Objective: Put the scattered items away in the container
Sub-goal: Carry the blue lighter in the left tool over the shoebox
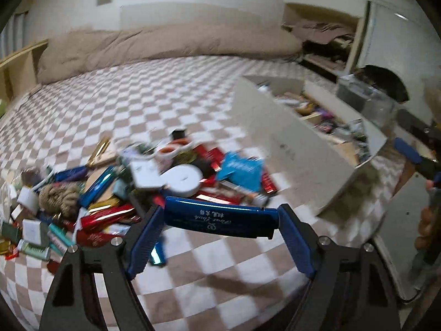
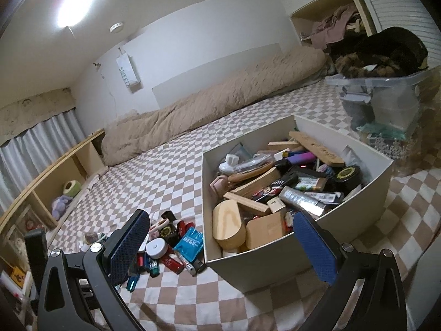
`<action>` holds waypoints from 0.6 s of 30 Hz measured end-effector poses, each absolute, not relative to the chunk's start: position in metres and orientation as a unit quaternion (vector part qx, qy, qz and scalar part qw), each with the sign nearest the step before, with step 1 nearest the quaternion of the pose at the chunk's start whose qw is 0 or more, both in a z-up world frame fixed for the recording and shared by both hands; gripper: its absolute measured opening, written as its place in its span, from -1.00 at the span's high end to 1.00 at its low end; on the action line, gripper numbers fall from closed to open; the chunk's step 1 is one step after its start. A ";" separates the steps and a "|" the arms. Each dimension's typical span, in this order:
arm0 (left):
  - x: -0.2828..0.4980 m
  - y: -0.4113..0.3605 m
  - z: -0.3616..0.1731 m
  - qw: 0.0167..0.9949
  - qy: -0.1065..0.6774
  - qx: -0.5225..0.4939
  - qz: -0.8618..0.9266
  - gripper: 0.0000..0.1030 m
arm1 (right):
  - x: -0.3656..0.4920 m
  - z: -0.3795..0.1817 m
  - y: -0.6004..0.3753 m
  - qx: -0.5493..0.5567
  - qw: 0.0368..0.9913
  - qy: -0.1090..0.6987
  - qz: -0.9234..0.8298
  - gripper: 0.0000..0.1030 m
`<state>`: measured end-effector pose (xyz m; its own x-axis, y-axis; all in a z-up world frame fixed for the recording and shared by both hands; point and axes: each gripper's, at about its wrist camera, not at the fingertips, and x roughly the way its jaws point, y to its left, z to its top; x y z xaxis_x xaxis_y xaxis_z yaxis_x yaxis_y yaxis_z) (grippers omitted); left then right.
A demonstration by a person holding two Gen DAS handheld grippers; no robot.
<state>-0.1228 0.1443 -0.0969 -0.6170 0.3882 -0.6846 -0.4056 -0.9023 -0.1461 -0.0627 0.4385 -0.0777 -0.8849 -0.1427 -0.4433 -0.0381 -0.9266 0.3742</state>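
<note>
L gripper pinches a blue lighter crosswise btwn its pads above the checkered mat, R gripper spread wide w/ nothing in it, near the full white box.

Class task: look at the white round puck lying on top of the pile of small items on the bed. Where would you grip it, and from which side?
Grip the white round puck across its curved rim, coming from above. It lies flat on top of the pile, so its rim is exposed, while neighbouring items crowd its sides. The empty right hand-held gripper seems suited.
</note>
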 end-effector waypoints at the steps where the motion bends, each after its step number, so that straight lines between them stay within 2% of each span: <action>1: -0.121 0.148 -0.093 0.231 0.009 -0.370 0.900 -0.62 | -0.062 -0.076 0.440 0.236 0.025 -0.189 -0.953 -1.00; 10: -0.118 0.179 -0.055 0.299 -0.009 -0.311 0.902 -0.62 | -0.052 -0.059 0.469 0.203 -0.009 -0.197 -0.959 -1.00; 18: -0.138 0.240 -0.029 0.371 -0.031 -0.289 0.882 -0.62 | -0.043 -0.055 0.512 0.184 -0.054 -0.221 -0.956 -1.00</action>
